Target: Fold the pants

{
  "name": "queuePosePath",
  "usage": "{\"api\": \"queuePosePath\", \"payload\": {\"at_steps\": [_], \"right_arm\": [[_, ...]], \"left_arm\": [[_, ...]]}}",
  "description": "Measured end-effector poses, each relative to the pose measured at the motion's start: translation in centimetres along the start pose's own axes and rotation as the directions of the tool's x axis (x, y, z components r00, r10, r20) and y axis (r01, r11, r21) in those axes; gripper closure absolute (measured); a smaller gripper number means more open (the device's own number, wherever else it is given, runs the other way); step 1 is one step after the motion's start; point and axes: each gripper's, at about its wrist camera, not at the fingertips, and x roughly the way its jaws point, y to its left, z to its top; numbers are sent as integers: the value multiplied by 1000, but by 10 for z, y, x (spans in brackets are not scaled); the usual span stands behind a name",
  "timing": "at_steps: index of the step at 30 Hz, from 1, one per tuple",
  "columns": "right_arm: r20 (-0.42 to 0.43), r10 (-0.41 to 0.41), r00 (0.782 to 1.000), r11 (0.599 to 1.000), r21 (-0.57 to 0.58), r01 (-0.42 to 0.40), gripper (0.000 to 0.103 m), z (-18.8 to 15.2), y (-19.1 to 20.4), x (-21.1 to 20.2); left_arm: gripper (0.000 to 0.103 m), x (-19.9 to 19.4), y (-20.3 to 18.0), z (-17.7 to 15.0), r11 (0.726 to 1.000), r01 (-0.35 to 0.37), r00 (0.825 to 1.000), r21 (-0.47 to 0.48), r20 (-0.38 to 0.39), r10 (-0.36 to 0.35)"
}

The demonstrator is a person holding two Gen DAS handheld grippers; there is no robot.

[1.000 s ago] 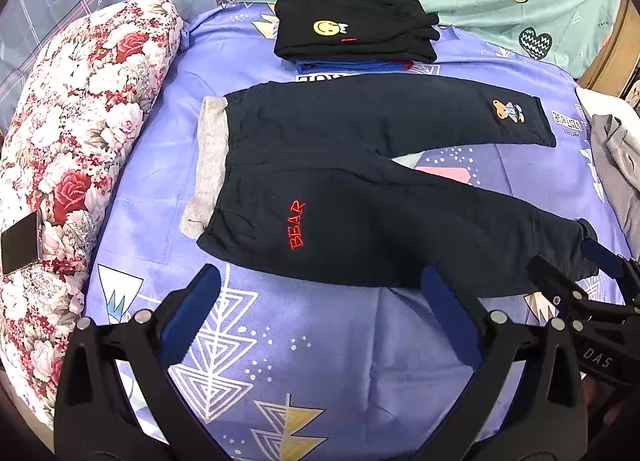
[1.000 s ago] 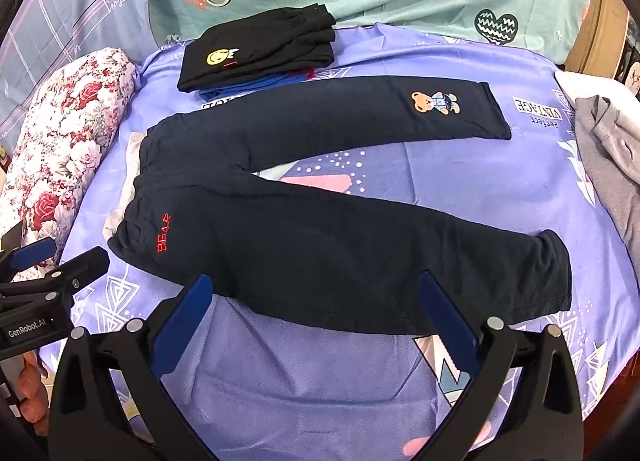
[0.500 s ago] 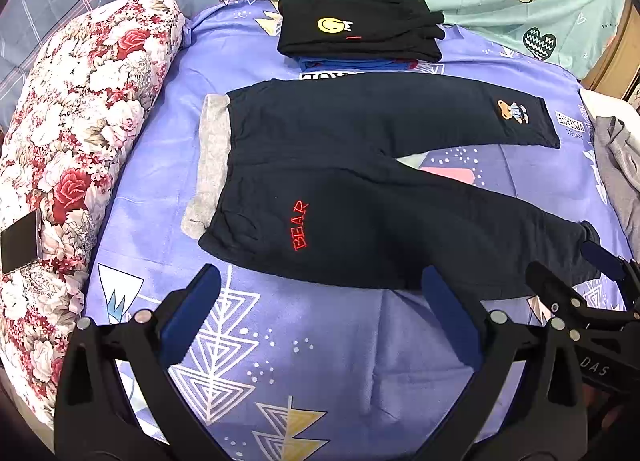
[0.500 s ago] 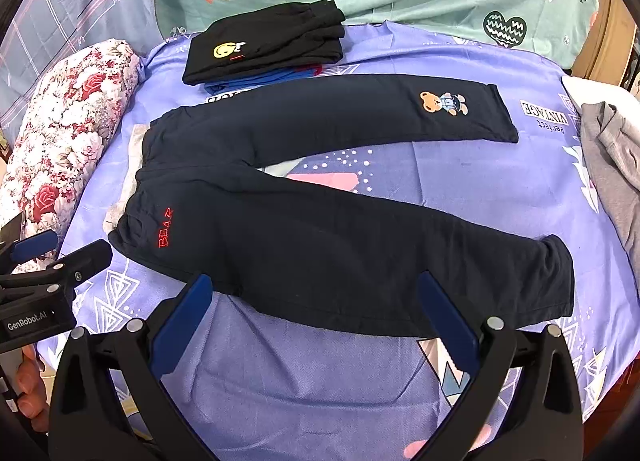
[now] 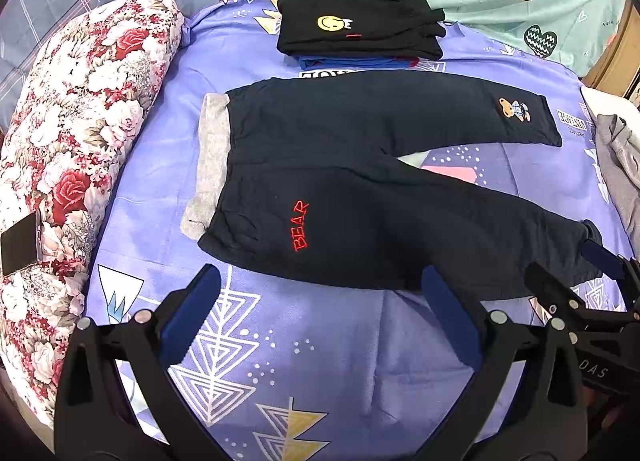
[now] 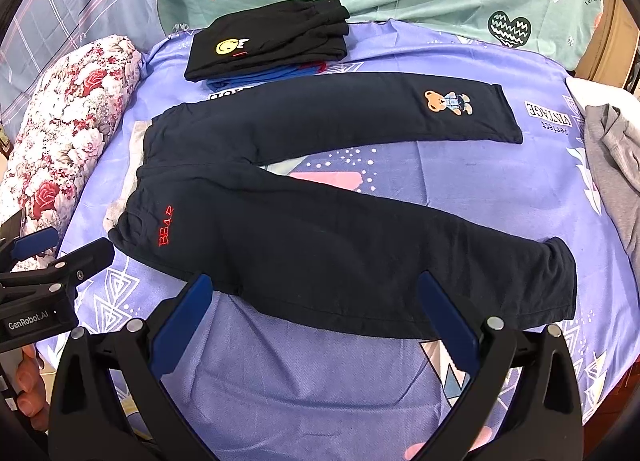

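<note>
Both claws have crept a bit closer to the pants (image 5: 360,197) over the last second, nothing else budged. Pants lie flat on the bed (image 5: 320,361), long axis left-right, waistband left, legs splayed right in a V. Left claw (image 5: 320,301) and right claw (image 6: 312,301) are both wide, holding nothing. I'd pinch the near leg at waist and cuff together, then lift it evenly onto the far leg.

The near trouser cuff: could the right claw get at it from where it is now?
Probably yes. The right claw is open just short of the pants, and nothing lies over the near cuff; only bare blanket lies around it.
</note>
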Motion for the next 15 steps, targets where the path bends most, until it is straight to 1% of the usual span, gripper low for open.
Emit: {"api": "queuePosePath", "payload": {"at_steps": [15], "right_arm": [[-7,1,1000,1000,2,-1,1,1,-2,2]], "left_arm": [[2,4,-2,1,1000,1,1000,8,-8,-1]]}}
